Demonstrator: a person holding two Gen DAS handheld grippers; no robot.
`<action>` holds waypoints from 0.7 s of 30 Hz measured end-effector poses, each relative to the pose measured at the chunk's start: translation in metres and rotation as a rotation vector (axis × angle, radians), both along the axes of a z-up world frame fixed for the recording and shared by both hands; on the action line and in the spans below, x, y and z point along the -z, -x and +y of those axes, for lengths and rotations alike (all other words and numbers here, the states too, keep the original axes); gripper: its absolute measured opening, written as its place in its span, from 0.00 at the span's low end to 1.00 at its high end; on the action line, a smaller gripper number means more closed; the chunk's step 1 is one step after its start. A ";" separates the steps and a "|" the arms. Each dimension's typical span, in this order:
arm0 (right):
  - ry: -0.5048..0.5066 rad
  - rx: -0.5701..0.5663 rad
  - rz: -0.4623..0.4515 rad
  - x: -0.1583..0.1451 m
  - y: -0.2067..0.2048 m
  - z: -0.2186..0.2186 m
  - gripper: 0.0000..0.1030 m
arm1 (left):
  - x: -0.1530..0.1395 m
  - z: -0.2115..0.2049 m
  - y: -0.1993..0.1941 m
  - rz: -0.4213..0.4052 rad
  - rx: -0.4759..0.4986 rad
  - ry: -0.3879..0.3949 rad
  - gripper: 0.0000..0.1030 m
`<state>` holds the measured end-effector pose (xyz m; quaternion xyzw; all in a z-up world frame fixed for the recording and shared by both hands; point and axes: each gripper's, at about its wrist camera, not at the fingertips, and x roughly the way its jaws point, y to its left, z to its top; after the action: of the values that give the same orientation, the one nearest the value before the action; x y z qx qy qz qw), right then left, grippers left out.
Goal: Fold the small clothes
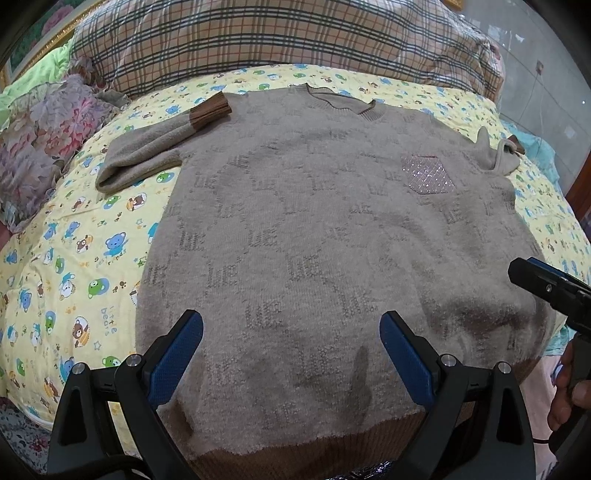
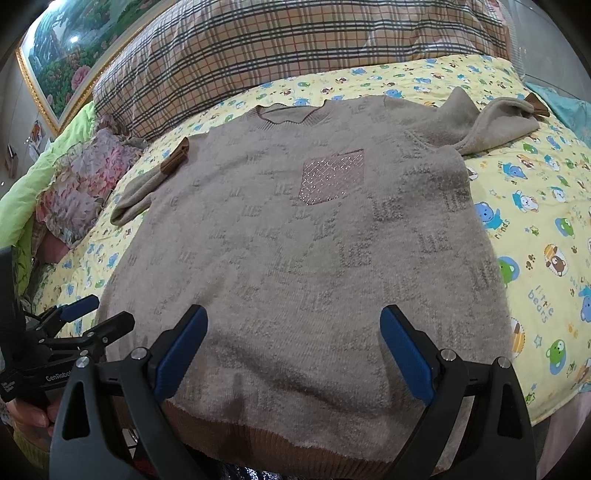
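Note:
A beige knit sweater (image 1: 314, 229) with brown ribbed cuffs and hem and a sparkly pink chest pocket (image 1: 428, 173) lies flat, front up, on the bed. Its left sleeve (image 1: 147, 155) is bent back toward the collar; its right sleeve (image 2: 491, 122) is bunched at the shoulder. My left gripper (image 1: 291, 354) is open, hovering over the hem's left part. My right gripper (image 2: 293, 350) is open over the hem's right part. The sweater (image 2: 303, 251) fills the right wrist view. Each gripper shows in the other's view: the right one (image 1: 546, 291), the left one (image 2: 92, 317).
The sweater lies on a yellow bear-print sheet (image 1: 66, 266). A plaid quilt (image 1: 258, 33) is bunched at the far side. A floral cushion (image 1: 44, 144) lies at the far left. A framed painting (image 2: 62, 51) hangs on the wall.

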<state>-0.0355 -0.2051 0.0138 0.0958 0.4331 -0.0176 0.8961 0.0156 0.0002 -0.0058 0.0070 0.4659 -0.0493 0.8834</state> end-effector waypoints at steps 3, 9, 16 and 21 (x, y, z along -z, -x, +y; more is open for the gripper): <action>-0.008 0.015 -0.023 -0.002 0.000 -0.004 0.92 | 0.001 -0.002 -0.003 0.013 0.004 -0.010 0.94; -0.025 0.051 -0.036 -0.005 -0.004 -0.019 0.92 | 0.003 -0.003 -0.011 0.021 0.006 -0.005 0.94; -0.060 0.109 -0.018 -0.008 -0.010 -0.043 0.92 | 0.003 -0.002 -0.030 0.031 0.002 -0.010 0.94; -0.063 0.165 -0.039 -0.017 -0.017 -0.075 0.92 | -0.004 0.000 -0.053 0.010 0.003 -0.015 0.94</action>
<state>-0.0187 -0.2797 0.0311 0.1595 0.4067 -0.0758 0.8963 0.0685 -0.0002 -0.0021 0.0140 0.4706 -0.0475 0.8810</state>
